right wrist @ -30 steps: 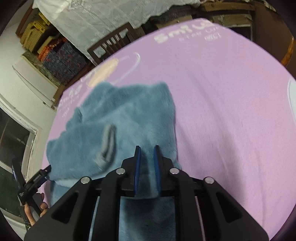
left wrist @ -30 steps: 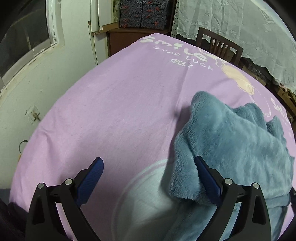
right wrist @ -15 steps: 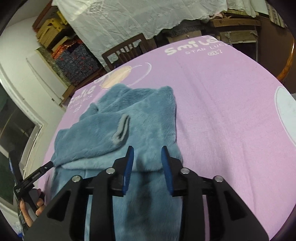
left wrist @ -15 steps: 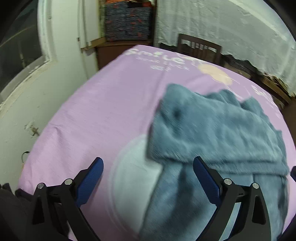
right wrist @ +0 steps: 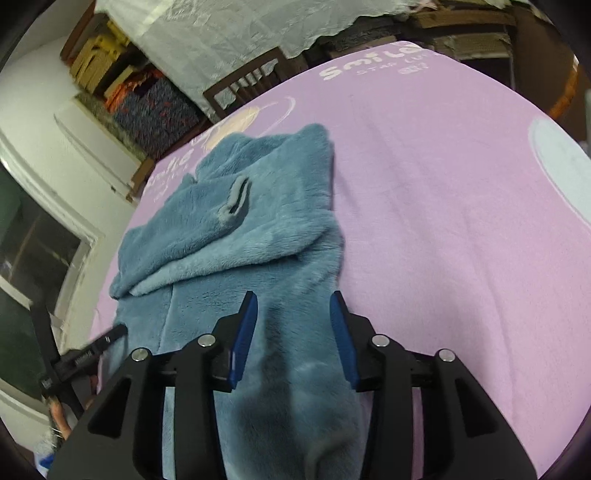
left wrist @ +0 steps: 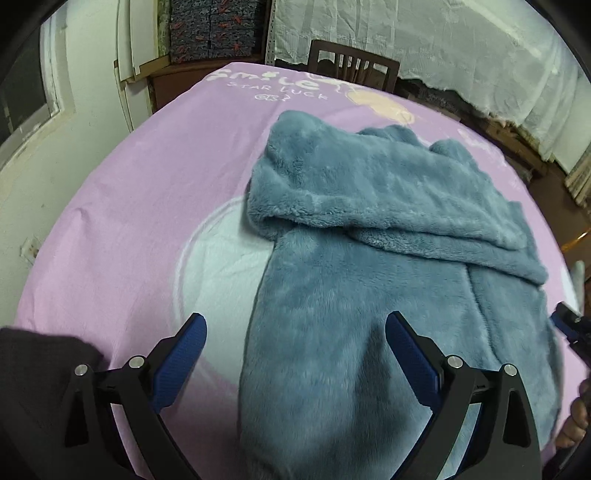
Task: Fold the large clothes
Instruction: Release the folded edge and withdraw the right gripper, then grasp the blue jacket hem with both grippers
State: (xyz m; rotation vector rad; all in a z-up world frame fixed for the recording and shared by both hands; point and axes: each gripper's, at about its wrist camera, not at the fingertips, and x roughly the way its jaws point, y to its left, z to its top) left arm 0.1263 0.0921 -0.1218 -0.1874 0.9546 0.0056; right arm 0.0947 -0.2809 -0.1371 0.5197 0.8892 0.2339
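Observation:
A fluffy blue-grey garment [left wrist: 369,266] lies on the pink blanket [left wrist: 166,155], its top part folded down across its body; it also shows in the right wrist view [right wrist: 258,236]. My left gripper [left wrist: 295,332] is wide open and empty above the garment's near left edge. My right gripper [right wrist: 293,314] is open above the garment's near right side, holding nothing. The left gripper shows at the left edge of the right wrist view [right wrist: 88,350], and the right gripper at the right edge of the left wrist view [left wrist: 569,325].
A wooden chair [left wrist: 351,66] stands at the table's far side, with a white lace curtain [left wrist: 443,44] behind. Patterned boxes [left wrist: 214,29] are stacked at the back left. A white wall and window [left wrist: 29,92] lie to the left. Dark fabric [left wrist: 37,369] sits at near left.
My right gripper has opened from nearly shut and drawn back. My left gripper swung right and back, so the garment now lies under it.

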